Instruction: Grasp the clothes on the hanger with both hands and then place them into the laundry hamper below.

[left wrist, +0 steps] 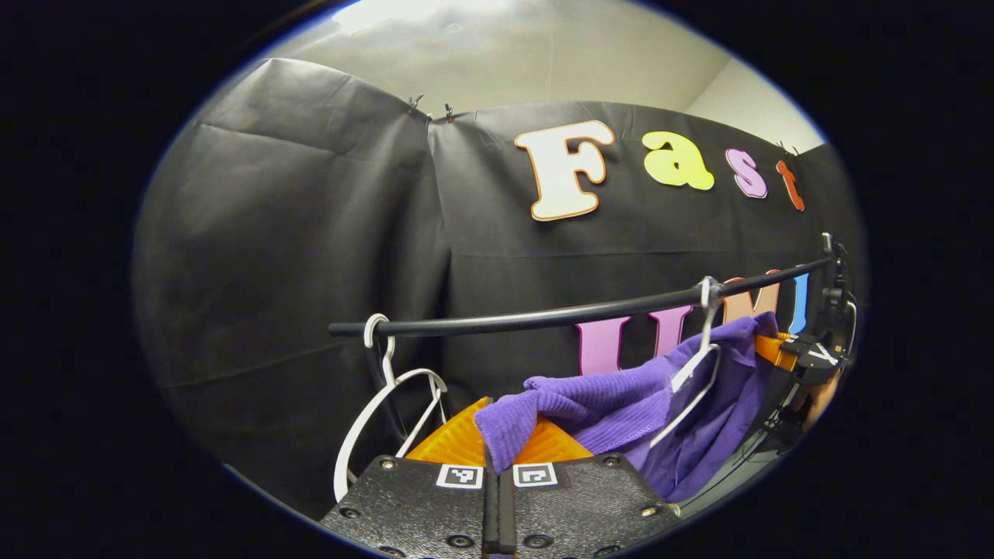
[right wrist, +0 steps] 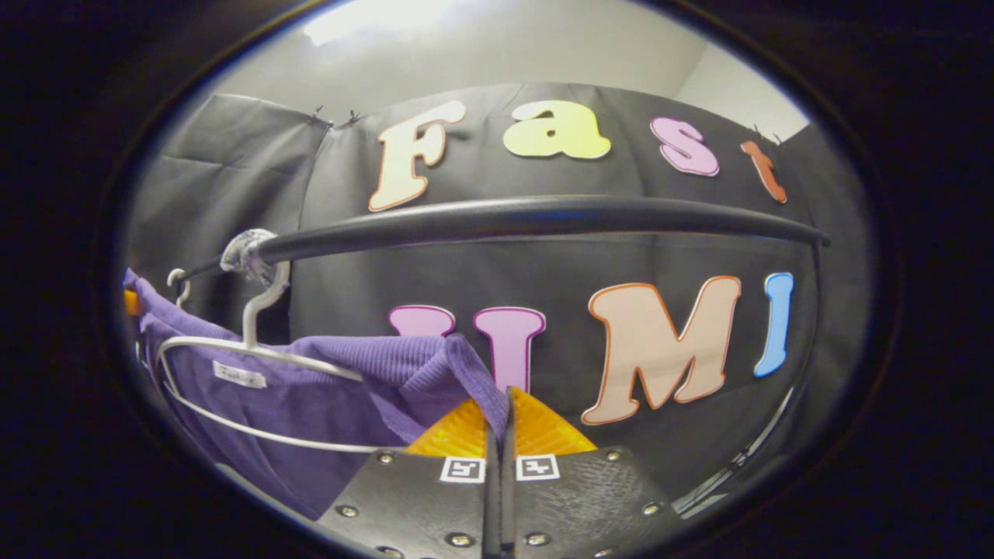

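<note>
Purple garment [left wrist: 613, 404] stretches lengthwise along the rail [left wrist: 543, 317], both grippers pinching its ends.

This is a recording booth set up like a laundry corner, not a lived-in home. Black cloth [left wrist: 311, 233] pinned up with small clips [left wrist: 416, 102] fills the middle of both views, with a plain ceiling [left wrist: 505, 54] above. A black rail [right wrist: 543, 217] across the centre carries white hangers [left wrist: 373, 411] and a purple garment [right wrist: 311, 404].
</note>
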### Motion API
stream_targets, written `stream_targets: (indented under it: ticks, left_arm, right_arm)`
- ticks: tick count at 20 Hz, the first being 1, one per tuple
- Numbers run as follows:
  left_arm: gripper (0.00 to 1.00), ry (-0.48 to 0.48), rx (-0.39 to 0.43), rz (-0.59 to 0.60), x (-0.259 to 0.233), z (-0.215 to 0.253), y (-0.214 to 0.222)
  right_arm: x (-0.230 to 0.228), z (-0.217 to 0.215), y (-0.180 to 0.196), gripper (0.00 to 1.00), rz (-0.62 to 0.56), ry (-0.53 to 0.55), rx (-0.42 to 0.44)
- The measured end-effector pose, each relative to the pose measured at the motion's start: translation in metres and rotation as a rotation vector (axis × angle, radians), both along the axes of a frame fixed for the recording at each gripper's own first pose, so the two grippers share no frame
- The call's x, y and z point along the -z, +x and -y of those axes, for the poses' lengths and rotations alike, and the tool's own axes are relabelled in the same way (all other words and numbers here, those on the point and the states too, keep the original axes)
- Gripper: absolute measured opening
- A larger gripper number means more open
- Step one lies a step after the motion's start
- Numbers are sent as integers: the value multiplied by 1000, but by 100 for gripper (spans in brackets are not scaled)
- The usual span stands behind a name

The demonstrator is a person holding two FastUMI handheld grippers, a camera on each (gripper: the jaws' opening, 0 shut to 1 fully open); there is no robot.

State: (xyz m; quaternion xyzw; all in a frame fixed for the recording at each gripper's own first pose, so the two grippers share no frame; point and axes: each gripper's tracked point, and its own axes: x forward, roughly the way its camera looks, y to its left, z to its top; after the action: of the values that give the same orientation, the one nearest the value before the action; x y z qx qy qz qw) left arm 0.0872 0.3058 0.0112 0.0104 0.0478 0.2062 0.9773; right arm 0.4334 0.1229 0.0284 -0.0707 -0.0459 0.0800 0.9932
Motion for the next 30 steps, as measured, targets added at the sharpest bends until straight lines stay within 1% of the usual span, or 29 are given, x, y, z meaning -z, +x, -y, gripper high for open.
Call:
stream_targets:
  ticks: [4,7,11,13,14,15,16,17,20,22,24,26,28,30]
  left_arm:
    - [0,8,22,20,-1,-11,35]
    - [0,-22,49,32,3,-9,58]
    - [0,-31,70,30,20,-9,73]
    - [0,-48,69,17,35,-11,74]
    - [0,-65,65,9,42,-13,73]
    - [0,-85,68,-3,52,-13,72]
    - [0,-112,73,3,57,-12,72]
    - [0,-135,76,5,61,-10,73]
    - [0,-158,68,15,68,-11,69]
    - [0,-181,80,31,71,-6,71]
    - [0,-190,98,22,76,-9,70]
    - [0,-227,134,24,78,-6,76]
    - [0,-238,165,10,81,-7,81]
    - [0,-233,171,15,79,-11,84]
  right_arm:
    - [-3,2,21,1,43,14,50]
    - [2,8,39,0,48,16,90]
    - [23,17,52,1,53,31,133]
    - [37,19,58,1,42,38,141]
    - [45,20,59,0,34,36,141]
    - [51,21,59,3,30,36,143]
    - [59,22,59,0,18,36,146]
    - [69,23,60,1,-4,39,148]
    - [94,22,62,1,-53,59,143]
    - [112,21,68,0,-88,69,134]
    - [125,19,70,1,-128,78,123]
    - [126,17,74,1,-140,93,118]
    - [122,16,80,1,-145,107,112]
    - [115,19,91,1,-137,130,116]
